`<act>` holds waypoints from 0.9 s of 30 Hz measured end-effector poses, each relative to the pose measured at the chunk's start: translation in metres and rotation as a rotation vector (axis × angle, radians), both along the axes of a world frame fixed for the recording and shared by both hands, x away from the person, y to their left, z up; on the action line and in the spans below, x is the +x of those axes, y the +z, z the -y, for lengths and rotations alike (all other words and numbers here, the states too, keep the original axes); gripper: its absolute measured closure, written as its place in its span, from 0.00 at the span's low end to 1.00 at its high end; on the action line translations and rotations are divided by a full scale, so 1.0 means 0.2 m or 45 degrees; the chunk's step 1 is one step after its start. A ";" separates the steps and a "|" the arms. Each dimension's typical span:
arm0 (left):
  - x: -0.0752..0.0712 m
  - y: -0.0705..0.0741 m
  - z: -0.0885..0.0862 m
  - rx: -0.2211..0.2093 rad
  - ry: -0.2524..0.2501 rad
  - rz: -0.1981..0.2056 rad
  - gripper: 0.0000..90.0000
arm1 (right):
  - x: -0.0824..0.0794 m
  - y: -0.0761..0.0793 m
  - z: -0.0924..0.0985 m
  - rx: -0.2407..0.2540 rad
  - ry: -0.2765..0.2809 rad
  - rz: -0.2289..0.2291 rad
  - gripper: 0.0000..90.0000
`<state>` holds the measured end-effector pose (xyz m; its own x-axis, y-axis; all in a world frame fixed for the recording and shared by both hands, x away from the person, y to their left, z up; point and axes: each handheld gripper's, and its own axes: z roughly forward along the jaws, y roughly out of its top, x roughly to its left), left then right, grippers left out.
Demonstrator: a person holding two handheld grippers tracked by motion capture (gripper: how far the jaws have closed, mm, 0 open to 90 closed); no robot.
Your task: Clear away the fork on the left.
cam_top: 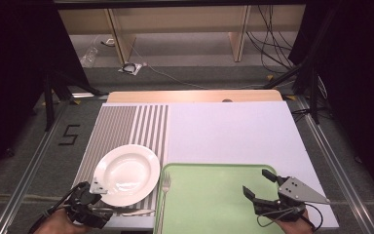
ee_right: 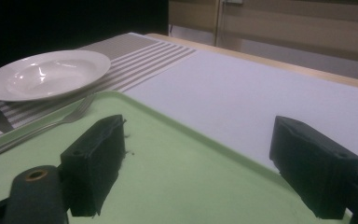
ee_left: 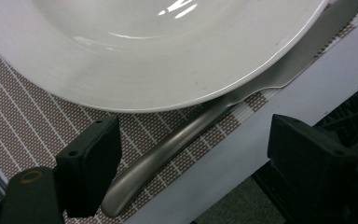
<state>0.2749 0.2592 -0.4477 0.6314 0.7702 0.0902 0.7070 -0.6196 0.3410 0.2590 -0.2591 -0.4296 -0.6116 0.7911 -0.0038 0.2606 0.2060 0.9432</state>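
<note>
A white plate [cam_top: 126,174] rests on the striped placemat [cam_top: 121,126] at the table's front left. A steel knife [ee_left: 168,148] lies on the mat with its blade tucked under the plate's near rim. My left gripper [ee_left: 193,163] is open, its jaws on either side of the knife handle without touching it. In the high view the left gripper [cam_top: 101,210] sits at the knife's [cam_top: 132,212] handle end. A fork [cam_top: 164,192] lies along the left side of the green tray [cam_top: 214,204]. My right gripper [cam_top: 257,183] hovers open over the tray's right part, holding nothing.
A white table cover [cam_top: 233,131] spans the right and far part of the table, with a wooden edge [cam_top: 190,96] behind it. The table's front edge runs just beside the knife. In the right gripper view the plate [ee_right: 46,74] and fork [ee_right: 51,123] lie far left.
</note>
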 end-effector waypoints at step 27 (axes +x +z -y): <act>0.06 -0.09 0.01 0.056 -0.056 -0.139 0.33 | 0.00 0.00 0.00 -0.002 0.004 -0.012 0.21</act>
<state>0.2873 0.2574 -0.4658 0.6724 0.7383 0.0525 0.7101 -0.6635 0.2355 0.2589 -0.2583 -0.4296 -0.6140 0.7893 0.0003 0.2685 0.2085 0.9404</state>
